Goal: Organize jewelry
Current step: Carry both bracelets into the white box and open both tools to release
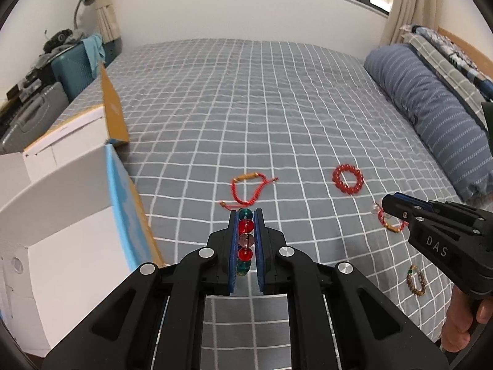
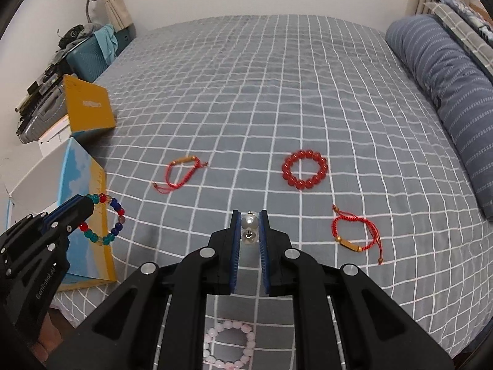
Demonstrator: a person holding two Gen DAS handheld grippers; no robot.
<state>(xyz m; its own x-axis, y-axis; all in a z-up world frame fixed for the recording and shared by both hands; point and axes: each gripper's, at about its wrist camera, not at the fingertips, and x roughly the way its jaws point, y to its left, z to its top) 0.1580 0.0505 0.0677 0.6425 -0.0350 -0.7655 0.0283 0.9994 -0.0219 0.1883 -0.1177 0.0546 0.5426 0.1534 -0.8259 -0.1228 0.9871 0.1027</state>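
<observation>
the left gripper point(image 1: 245, 215) has its fingers point(image 1: 233, 246) pressed narrow on a multicolour bead bracelet point(image 1: 245, 240), with teal, red and smoky beads stacked in the gap. from the right wrist view the same bracelet point(image 2: 103, 219) hangs as a loop off the left gripper point(image 2: 80, 205), in front of a blue and yellow box point(image 2: 87, 215) that stands at the bed's 9 o'clock edge.

the right gripper point(image 2: 249, 215) holds a pearl piece point(image 2: 249, 226) between its blue fingers point(image 2: 264, 240), which are closed narrow on two pale round beads joined by a small metal link. in the left wrist view the right gripper point(image 1: 389, 205) sits at 3 o'clock, above the sheet.

the rest lies on the bed's grey checked sheet point(image 2: 277, 92). a red bead bracelet point(image 2: 305, 169) lies at 1 o'clock of the right gripper. one red cord bracelet with a gold tube point(image 2: 180, 174) lies at 10 o'clock, another red cord bracelet point(image 2: 357, 234) at 3 o'clock. a pink bead bracelet point(image 2: 229, 345) lies under the right gripper at 6 o'clock. a brown bead bracelet point(image 1: 416, 280) shows in the left wrist view, just below the right gripper. a striped blue pillow point(image 2: 446, 92) runs along the bed's 2 o'clock side.
</observation>
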